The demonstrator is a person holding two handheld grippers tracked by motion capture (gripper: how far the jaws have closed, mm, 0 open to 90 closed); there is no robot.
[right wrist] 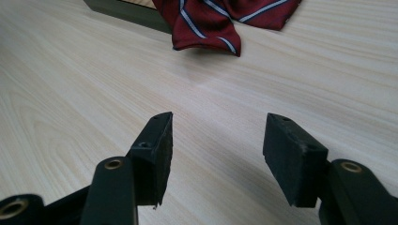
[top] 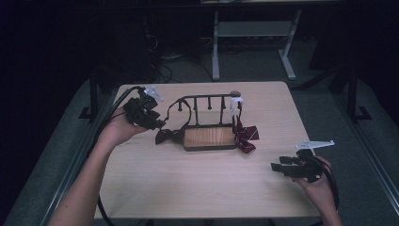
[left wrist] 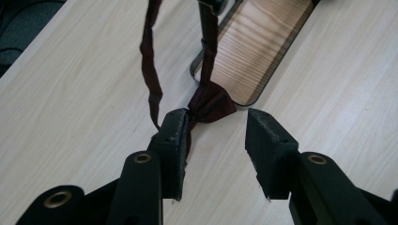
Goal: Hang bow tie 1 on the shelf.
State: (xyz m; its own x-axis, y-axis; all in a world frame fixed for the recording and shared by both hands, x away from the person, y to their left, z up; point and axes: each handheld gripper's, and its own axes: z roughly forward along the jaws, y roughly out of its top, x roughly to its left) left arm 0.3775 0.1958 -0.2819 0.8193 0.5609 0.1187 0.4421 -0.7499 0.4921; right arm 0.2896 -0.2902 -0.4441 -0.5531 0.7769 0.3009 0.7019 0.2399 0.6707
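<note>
- Lab or recording room, dim and dark-walled.
- Lone pale wood-top table (top: 197, 188) on grey floor.
- Far side: white frame of second desk (top: 254, 42), loose cables (top: 162, 66) on floor.
- Black stands (top: 350, 94) flanking left and right.

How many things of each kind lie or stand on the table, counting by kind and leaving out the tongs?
Bow ties: 2, a dark maroon one by the left end of the rack and a red striped one at its right end.
Racks: 1, a black metal rack with a wooden base.
Total: 3
</note>
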